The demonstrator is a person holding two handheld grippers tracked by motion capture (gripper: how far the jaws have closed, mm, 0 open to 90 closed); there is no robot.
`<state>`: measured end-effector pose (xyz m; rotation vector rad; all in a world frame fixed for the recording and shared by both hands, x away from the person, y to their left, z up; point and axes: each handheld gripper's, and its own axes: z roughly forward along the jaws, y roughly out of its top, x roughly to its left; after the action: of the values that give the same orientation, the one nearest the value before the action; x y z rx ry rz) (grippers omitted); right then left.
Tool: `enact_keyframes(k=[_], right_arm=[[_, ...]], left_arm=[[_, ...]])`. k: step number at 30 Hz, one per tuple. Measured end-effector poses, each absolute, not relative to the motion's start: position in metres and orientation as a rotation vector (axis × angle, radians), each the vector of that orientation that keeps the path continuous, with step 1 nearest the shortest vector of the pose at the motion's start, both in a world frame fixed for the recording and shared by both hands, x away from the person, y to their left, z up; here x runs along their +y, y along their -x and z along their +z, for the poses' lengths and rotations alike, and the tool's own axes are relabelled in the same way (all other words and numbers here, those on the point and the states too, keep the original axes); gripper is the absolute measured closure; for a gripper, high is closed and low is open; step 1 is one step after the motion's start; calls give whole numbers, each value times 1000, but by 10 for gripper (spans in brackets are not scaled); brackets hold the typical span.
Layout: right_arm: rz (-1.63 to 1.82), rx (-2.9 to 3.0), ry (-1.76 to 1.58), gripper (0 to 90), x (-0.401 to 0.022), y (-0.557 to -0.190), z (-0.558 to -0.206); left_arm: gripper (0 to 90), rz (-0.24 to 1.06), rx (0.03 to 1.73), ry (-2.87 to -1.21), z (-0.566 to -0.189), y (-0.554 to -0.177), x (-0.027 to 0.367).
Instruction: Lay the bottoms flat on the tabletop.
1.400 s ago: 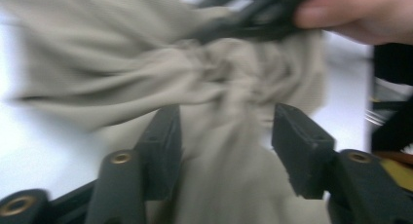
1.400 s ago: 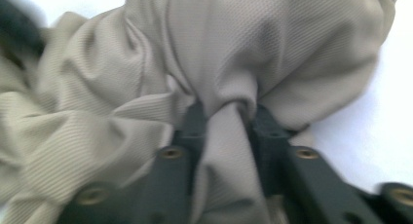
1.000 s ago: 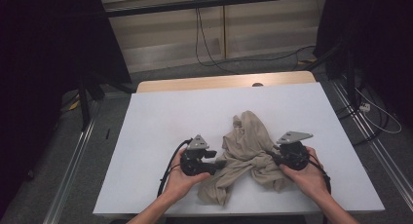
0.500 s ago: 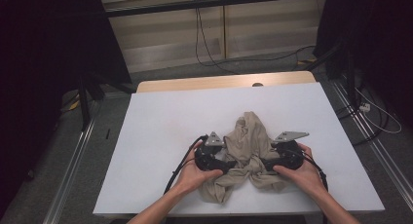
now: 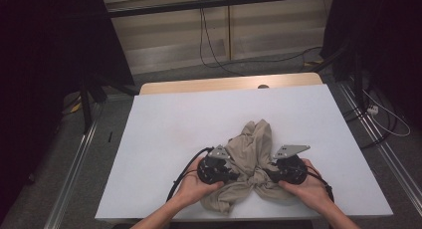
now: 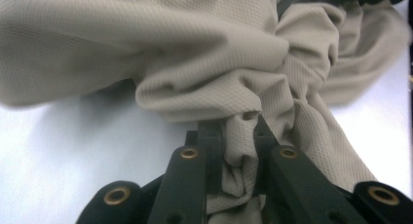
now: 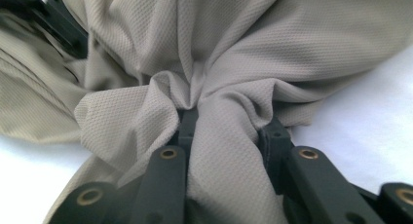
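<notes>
High view first: the white tabletop (image 5: 174,139) is bare apart from one thing, with a strip of light wood showing along its far edge and a small dark spot (image 5: 263,86) sitting right on that edge. Past the table there's a pale low wall with black cables (image 5: 211,40) hanging down and running across the floor, and metal rails (image 5: 74,164) run down both sides of the table. Black curtains close off the left and right.

Main item is a beige cloth (image 5: 251,162), all bunched up near the front edge of the tabletop, roughly mid-width and a bit toward the right. It's gathered into a tight waist between the two grippers, with a lump fanning out toward the far edge and loose tails spilling toward the front edge.

The left gripper (image 5: 234,176) is clamped down on a fold of it; in the left gripper view the fabric (image 6: 234,87) is squeezed into a narrow rope between the jaws. The right gripper (image 5: 266,176) also has a wad pinched, and the right gripper view shows fabric (image 7: 219,63) draped over both jaws, fine knit texture, lots of creases. The grippers sit close together, facing each other.
</notes>
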<state>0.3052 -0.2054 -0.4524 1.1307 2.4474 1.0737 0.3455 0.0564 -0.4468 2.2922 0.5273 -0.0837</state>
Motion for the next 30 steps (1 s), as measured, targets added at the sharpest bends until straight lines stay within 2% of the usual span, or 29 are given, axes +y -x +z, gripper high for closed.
enact_keyframes(k=[11,13,15,16,18,20,22,24,27,30], right_arm=[[1100,2524,-1014,711,-180,-264,-447],[1119,2518,-1036,686,-181,-257,-446],[1131,2510,-1040,599,-184,-253,-445],[1134,2492,-1045,521,-185,-253,-443],[1151,2444,-1072,408,-190,-257,-437],[1182,2382,-1084,339,-196,-262,-432],[1200,2333,-1104,320,-201,-266,-427],[1237,2293,-1103,331,-206,-272,-420],[1251,2267,-1083,463,-210,-283,-411],[1255,2248,-1065,535,-209,-295,-404]], left_arm=[[823,-135,591,-2290,-441,-317,106],[821,-140,602,-2292,-440,-312,113],[808,-144,617,-2270,-440,-309,120],[774,-139,625,-2258,-439,-309,122],[637,-102,622,-2232,-435,-313,123],[553,-84,607,-2190,-428,-316,123],[466,-62,595,-2172,-420,-321,120],[457,-41,576,-2145,-413,-327,117],[452,-13,590,-2111,-407,-341,112],[450,19,619,-2111,-407,-358,103]])
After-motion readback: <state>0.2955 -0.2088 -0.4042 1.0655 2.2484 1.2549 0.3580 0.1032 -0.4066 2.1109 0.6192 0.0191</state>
